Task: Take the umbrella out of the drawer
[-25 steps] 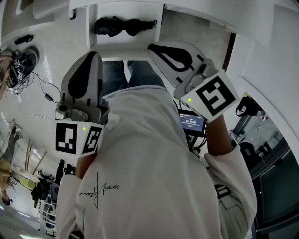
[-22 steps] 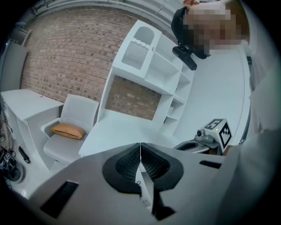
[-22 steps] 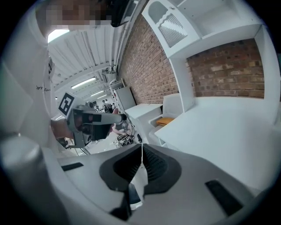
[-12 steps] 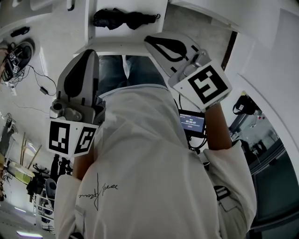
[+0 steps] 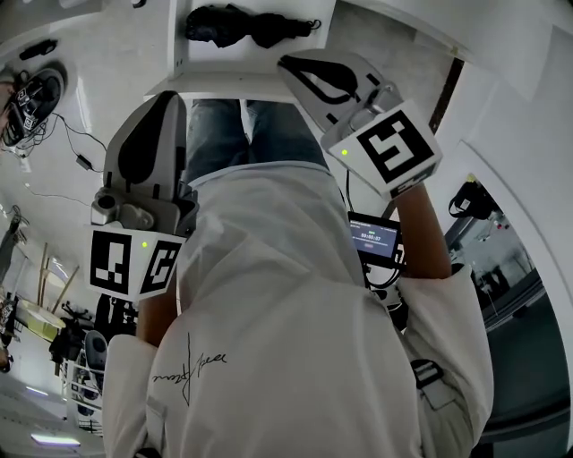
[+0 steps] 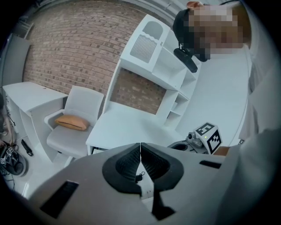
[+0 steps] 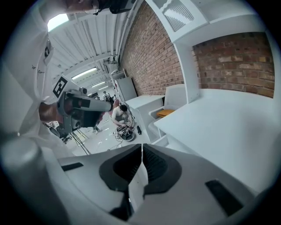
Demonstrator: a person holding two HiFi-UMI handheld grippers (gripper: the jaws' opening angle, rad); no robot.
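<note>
A folded black umbrella (image 5: pixel 251 24) lies in an open white drawer (image 5: pixel 224 82) at the top of the head view, just ahead of the person's legs. My left gripper (image 5: pixel 173 97) points at the drawer's near left corner, a little short of it, with its jaws shut and nothing held. My right gripper (image 5: pixel 288 63) hangs over the drawer's near right edge, close to the umbrella's right end, also shut and empty. In the left gripper view the left gripper (image 6: pixel 140 145) has its pads together. The right gripper (image 7: pixel 142 146) likewise shows closed pads in its own view.
A white desk with a hutch (image 6: pixel 131 127) stands against a brick wall, beside a white chair holding an orange cushion (image 6: pixel 72 122). Cables and gear (image 5: pixel 31 94) lie on the floor at the left. A small screen (image 5: pixel 374 240) hangs at the person's waist.
Both grippers have sunk slightly toward the drawer and stay shut. The umbrella lies as before in the drawer.
</note>
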